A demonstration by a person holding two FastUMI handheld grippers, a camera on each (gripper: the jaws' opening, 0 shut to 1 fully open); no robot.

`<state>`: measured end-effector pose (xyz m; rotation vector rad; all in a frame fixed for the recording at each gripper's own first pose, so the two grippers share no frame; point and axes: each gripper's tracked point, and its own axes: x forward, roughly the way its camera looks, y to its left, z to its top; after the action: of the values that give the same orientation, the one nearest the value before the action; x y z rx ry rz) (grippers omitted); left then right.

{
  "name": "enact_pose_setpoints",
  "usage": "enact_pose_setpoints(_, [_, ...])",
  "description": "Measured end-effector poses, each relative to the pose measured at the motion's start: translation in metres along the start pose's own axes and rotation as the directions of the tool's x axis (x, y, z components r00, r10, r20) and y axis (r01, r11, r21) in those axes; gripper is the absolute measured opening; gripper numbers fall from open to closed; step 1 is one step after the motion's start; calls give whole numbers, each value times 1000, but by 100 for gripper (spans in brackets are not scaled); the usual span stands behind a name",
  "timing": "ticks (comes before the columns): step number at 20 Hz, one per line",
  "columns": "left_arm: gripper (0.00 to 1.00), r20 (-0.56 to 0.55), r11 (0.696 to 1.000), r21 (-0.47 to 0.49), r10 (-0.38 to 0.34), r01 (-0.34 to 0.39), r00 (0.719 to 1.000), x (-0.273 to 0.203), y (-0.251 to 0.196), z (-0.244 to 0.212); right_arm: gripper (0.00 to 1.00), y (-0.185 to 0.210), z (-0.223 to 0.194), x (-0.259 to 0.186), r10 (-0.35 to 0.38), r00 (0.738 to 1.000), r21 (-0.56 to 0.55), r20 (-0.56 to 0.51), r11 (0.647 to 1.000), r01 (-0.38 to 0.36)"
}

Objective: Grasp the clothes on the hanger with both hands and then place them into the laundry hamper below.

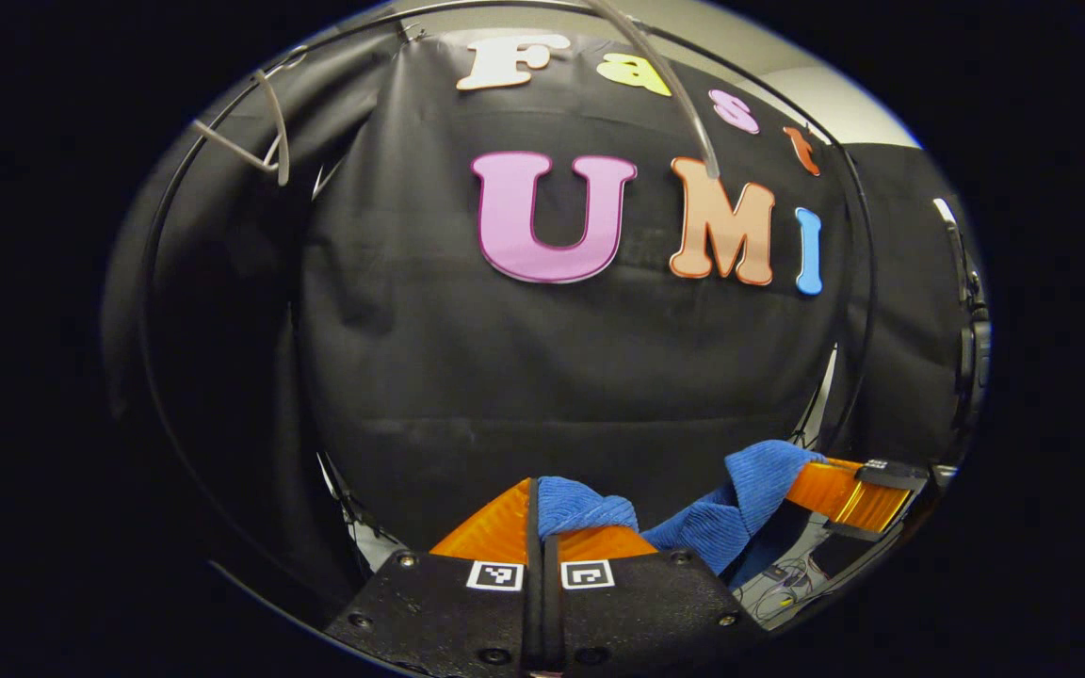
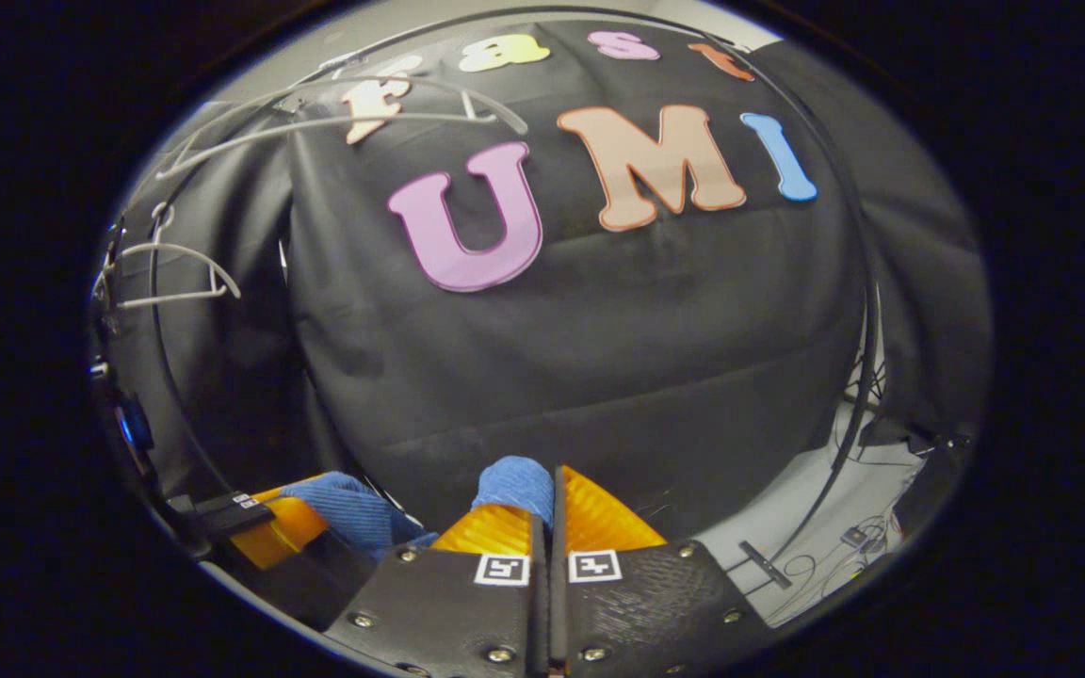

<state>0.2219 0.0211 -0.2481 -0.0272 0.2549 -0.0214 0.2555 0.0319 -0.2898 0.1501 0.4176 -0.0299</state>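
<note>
Now blue cloth (image 1: 693, 527) stretched between left claw (image 1: 541, 513) and right claw (image 2: 552, 499), both clamped on it.

- In the left gripper view, the left tool (image 1: 542, 513) sits at bottom centre, with a fold of the cloth (image 1: 580, 508) between its fingers.
- The cloth runs rightward to the right tool (image 1: 849, 494) at lower right.
- A hanger (image 1: 265, 141) hangs at upper left, before the booth wall.
- In the right gripper view, the right tool (image 2: 547, 513) sits at bottom centre with cloth (image 2: 514, 480) in it.
- The left tool (image 2: 265, 527) lies at lower left, cloth touching it.
- Hangers (image 2: 175, 278) hang at upper left.
- Cables (image 2: 825, 556) lie on the floor at lower right.
</note>
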Motion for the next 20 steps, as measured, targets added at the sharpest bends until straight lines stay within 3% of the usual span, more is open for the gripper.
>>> enact_pose_setpoints(2, [1, -44, 1000, -5, 19, -19, 999, 10, 3, -19, 6, -8, -23, 7, -9, 999, 3, -46, 1000, 9])
enact_pose_setpoints(5, [1, -110, 999, 16, 37, -35, 993, 19, 9, -55, 1, -21, -56, 17, -60, 993, -44, -102, 997, 56])
enact_pose_setpoints(13, [1, -281, 999, 53, 27, -13, 959, 32, 7, -135, 1, -24, -123, 24, -83, 971, -110, -225, 992, 59])
enact_pose_setpoints(16, [5, -332, 998, 13, 55, -54, 942, 32, 12, -150, 3, -29, -133, 23, -92, 966, -115, -241, 991, 66])
enact_pose_setpoints(17, [0, -337, 996, 24, 90, -87, 937, 33, 21, -156, 3, -35, -137, 20, -111, 964, -126, -241, 989, 82])
enact_pose_setpoints(18, [13, -363, 991, 67, 131, -115, 922, 30, 30, -161, 7, -39, -137, 16, -128, 963, -139, -239, 986, 97])
enact_pose_setpoints(19, [26, -381, 988, 95, 151, -124, 912, 29, 35, -168, 19, -45, -137, 13, -153, 961, -153, -229, 981, 119])
enact_pose_setpoints(20, [39, -407, 991, 98, 121, -88, 906, 28, 30, -176, 45, -52, -134, 10, -171, 960, -162, -221, 977, 136])
